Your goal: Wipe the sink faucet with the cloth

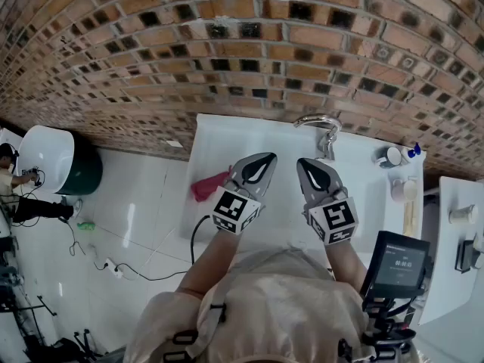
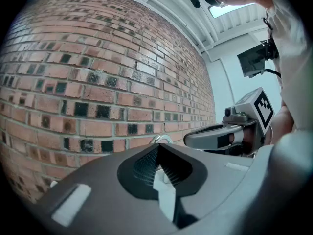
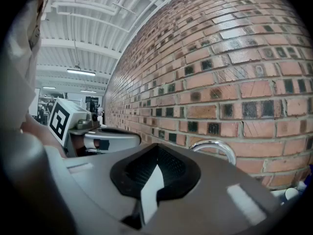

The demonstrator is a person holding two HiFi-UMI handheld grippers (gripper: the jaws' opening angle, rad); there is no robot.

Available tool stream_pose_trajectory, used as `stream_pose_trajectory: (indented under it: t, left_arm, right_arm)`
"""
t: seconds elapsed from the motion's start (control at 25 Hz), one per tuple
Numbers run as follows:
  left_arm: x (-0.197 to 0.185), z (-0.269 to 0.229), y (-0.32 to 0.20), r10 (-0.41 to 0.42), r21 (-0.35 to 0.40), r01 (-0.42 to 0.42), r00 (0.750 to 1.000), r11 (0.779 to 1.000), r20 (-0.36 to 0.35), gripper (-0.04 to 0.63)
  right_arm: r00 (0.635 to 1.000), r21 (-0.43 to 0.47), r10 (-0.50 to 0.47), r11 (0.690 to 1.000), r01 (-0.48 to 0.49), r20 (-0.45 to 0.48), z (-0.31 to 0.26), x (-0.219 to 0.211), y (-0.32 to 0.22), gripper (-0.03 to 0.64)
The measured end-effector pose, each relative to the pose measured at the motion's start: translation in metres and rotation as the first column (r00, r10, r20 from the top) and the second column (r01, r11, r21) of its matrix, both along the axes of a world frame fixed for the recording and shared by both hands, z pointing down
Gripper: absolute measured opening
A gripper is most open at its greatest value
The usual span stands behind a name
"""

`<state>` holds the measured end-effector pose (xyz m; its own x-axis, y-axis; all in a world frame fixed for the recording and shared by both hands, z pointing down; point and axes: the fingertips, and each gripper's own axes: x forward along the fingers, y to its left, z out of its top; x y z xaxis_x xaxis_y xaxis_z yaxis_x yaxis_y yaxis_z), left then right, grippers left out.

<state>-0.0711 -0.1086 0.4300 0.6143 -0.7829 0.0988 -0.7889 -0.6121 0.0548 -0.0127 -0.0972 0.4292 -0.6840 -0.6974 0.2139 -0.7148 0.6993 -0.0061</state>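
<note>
The chrome faucet (image 1: 321,125) arches over the white sink (image 1: 227,138) against the brick wall. A red cloth (image 1: 208,185) lies crumpled at the sink's left side, and nothing touches it. My left gripper (image 1: 264,159) hovers just to the right of the cloth, shut and empty. My right gripper (image 1: 307,163) hangs beside it, below the faucet, also shut and empty. In the left gripper view the closed jaws (image 2: 159,146) point at the wall, with the faucet's top (image 2: 162,138) just above them. In the right gripper view the faucet (image 3: 215,148) stands to the right of the closed jaws (image 3: 156,149).
A cup (image 1: 392,156) and a blue-capped item (image 1: 413,151) stand at the counter's back right, with another cup (image 1: 404,189) nearer. A dark screen (image 1: 396,262) sits by my right forearm. A round white and green basin (image 1: 57,162), a person and cables are on the floor at the left.
</note>
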Motion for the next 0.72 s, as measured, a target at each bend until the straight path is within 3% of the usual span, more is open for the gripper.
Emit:
stream_pose_trajectory:
  t: [0.2, 0.24, 0.32, 0.56, 0.72]
  left_arm:
    - [-0.029, 0.005, 0.000, -0.046, 0.015, 0.045, 0.998, 0.999, 0.045, 0.005]
    - [-0.039, 0.009, 0.001, -0.064, 0.010, 0.063, 0.996, 0.998, 0.067, 0.025]
    - [-0.062, 0.021, 0.005, -0.113, -0.006, 0.114, 0.986, 0.993, 0.126, 0.141]
    - [-0.131, 0.065, 0.031, -0.206, -0.099, 0.235, 0.948, 0.967, 0.242, 0.213]
    - [-0.163, 0.098, 0.051, -0.211, -0.183, 0.272, 0.932, 0.945, 0.294, 0.229]
  right_arm:
    - [1.000, -0.007, 0.007, 1.000, -0.007, -0.007, 0.004, -0.001, 0.001, -0.009]
    - [1.000, -0.012, 0.004, 1.000, -0.004, -0.008, 0.005, -0.003, 0.001, -0.009]
    - [1.000, -0.022, -0.012, 1.000, 0.012, -0.009, 0.009, -0.010, 0.002, -0.009]
    - [0.996, -0.056, -0.082, 0.995, 0.081, -0.021, 0.024, -0.040, 0.009, -0.009]
    - [0.992, -0.103, -0.122, 0.988, 0.118, -0.036, 0.042, -0.058, 0.014, -0.009]
